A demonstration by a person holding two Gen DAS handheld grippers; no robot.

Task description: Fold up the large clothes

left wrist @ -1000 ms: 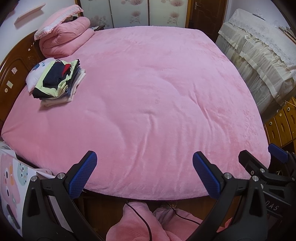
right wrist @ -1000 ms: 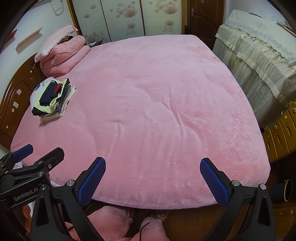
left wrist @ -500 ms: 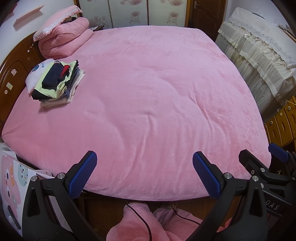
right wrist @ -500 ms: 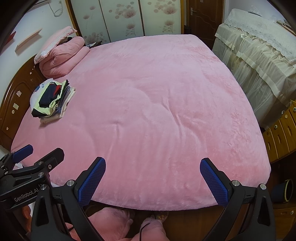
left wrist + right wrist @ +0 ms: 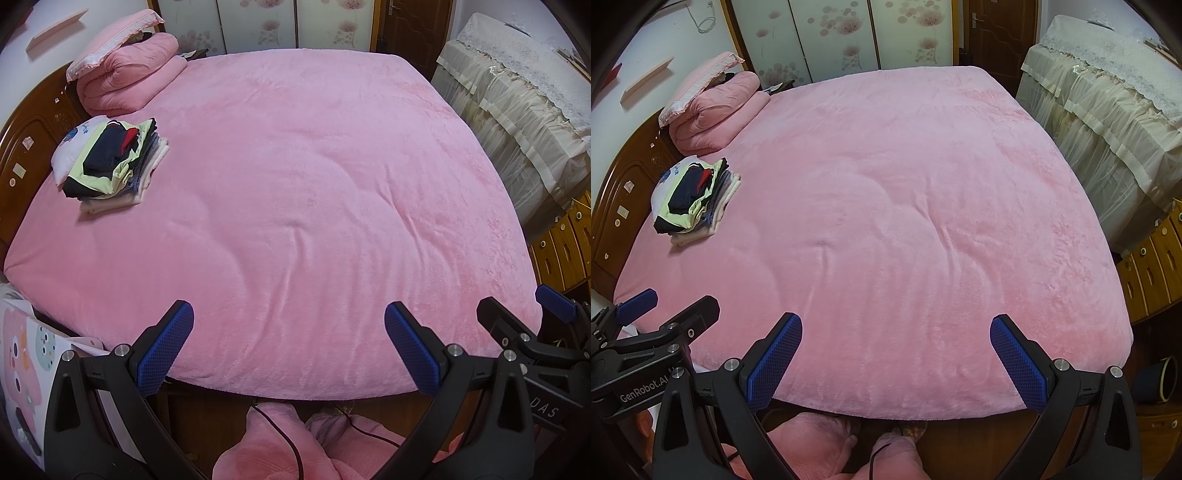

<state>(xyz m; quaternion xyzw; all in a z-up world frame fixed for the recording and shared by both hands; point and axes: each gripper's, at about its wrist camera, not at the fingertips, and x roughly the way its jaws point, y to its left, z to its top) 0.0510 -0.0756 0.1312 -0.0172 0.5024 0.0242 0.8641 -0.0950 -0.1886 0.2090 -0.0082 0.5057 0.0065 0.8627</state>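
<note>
two hand-held grippers [image 5: 288, 347] [image 5: 895, 356] (one clothes stack [image 5: 114, 162])

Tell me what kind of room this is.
Most likely a home bedroom. A large bed under a pink blanket fills the view, with a wooden headboard, a stack of folded clothes near it, and wardrobe doors behind.

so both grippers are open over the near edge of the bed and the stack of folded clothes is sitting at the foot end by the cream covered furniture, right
Not quite. The stack of folded clothes sits at the head end, by the wooden headboard, as the left wrist view shows. The left gripper and right gripper are indeed open over the bed's near edge.
</note>
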